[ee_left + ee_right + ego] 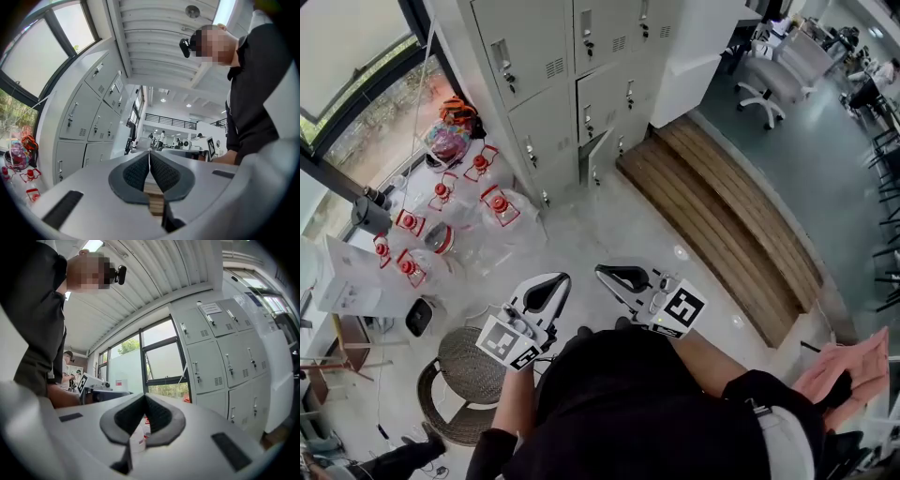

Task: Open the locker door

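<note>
A bank of grey lockers (pixel 572 75) stands ahead of me against the wall, each door with a small handle and lock. One bottom-row door (pixel 602 150) stands slightly ajar, with a dark gap beside it. My left gripper (pixel 564 277) and right gripper (pixel 600 270) are held side by side close to my body, well short of the lockers. Both are shut with nothing between the pads. In the left gripper view the jaws (pixel 149 153) meet, with the lockers (pixel 89 122) off to the left. In the right gripper view the shut jaws (pixel 144 397) have the lockers (pixel 225 357) to their right.
Several red-capped water jugs (pixel 441 202) in plastic wrap crowd the floor left of the lockers. A wicker stool (pixel 471 367) stands at my left. A wooden step (pixel 722 216) runs along the right, past a white pillar (pixel 694 56). An office chair (pixel 764 84) stands beyond.
</note>
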Demonstrator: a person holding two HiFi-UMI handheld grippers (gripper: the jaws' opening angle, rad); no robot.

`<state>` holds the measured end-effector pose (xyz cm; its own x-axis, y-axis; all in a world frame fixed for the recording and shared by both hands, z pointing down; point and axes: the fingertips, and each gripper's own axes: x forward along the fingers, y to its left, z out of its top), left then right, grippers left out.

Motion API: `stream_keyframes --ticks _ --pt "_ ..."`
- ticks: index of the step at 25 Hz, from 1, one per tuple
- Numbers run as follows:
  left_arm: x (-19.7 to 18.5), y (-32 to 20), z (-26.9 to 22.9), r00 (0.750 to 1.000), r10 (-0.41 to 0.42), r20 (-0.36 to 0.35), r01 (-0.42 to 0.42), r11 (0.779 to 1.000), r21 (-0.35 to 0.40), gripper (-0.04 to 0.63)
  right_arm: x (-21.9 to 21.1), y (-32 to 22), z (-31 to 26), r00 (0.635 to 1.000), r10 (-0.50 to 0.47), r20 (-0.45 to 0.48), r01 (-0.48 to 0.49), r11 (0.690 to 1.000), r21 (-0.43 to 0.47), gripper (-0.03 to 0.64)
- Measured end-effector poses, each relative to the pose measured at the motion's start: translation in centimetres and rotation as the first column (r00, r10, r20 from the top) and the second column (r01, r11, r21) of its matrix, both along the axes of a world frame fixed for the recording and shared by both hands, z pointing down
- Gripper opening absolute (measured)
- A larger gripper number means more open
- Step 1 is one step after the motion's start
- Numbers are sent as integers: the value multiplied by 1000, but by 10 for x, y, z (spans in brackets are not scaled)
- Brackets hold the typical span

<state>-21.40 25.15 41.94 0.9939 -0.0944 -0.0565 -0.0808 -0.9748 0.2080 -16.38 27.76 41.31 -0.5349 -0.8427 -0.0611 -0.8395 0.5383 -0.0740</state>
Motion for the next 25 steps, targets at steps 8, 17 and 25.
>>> stream_keyframes --ticks 8,17,25 --pt "-34 -3 19 1000 -3 -14 2 998 -58 18 -34 -15 5 1000 -15 17 15 1000 -20 9" --pt "-39 -19 30 999 29 -29 -32 994 -101 18 -37 -23 16 1000 13 17 -12 998 -56 11" --pt "-20 -53 32 1000 16 3 -16 998 -65 18 -16 -62 18 999 -10 45 12 999 -46 11"
